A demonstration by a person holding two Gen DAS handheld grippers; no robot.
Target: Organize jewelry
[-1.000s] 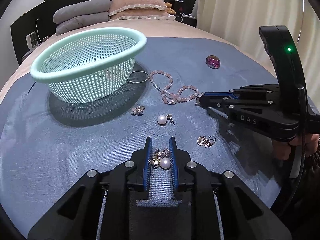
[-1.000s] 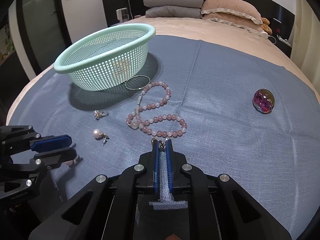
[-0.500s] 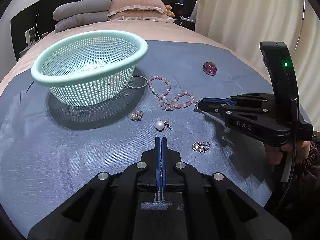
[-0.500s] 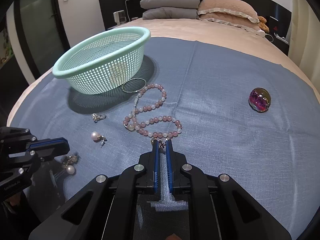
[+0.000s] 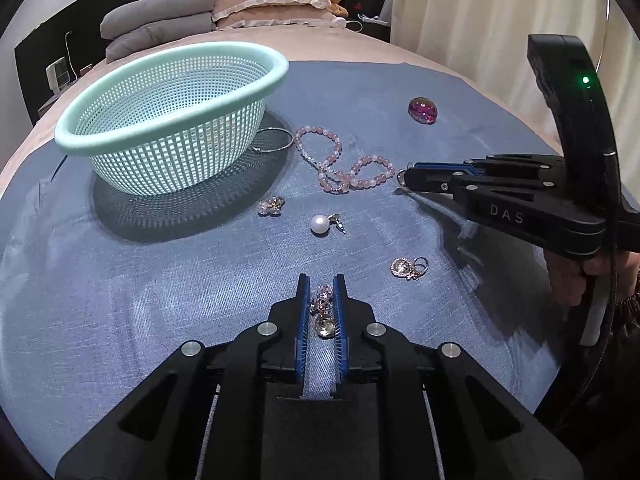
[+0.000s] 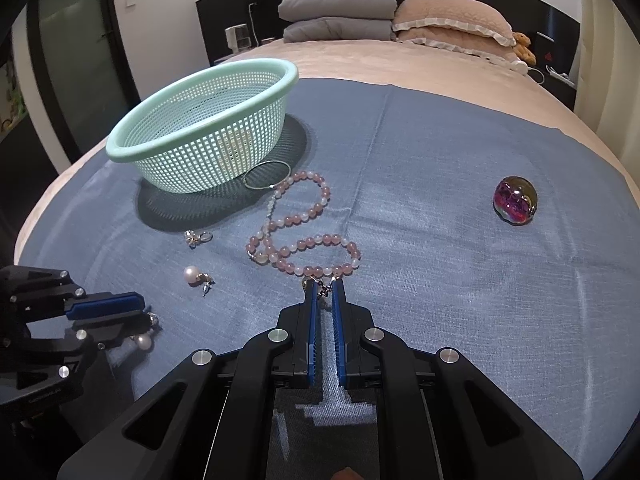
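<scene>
A mint mesh basket (image 5: 172,92) (image 6: 208,120) stands on the blue cloth. My left gripper (image 5: 320,300) has its jaws a little apart around a pearl drop earring (image 5: 323,314) that lies on the cloth. My right gripper (image 6: 323,292) is nearly shut on the clasp of a pink bead necklace (image 6: 296,232) (image 5: 344,168). Loose on the cloth are a pearl stud (image 5: 320,224) (image 6: 192,274), a crystal earring (image 5: 271,205) (image 6: 197,236), a gold coin earring (image 5: 408,267), a thin bangle (image 5: 272,140) (image 6: 267,176) and a purple glass stone (image 5: 423,110) (image 6: 515,199).
The blue cloth (image 6: 440,152) covers a bed. Grey and pink pillows (image 6: 400,12) lie at the headboard. Curtains (image 5: 480,12) hang at the right. A dark doorway is at the left of the right wrist view.
My left gripper shut over the pearl drop earring half a second ago and has since opened a little, with the earring lying between its fingers. My right gripper stays at the necklace clasp.
</scene>
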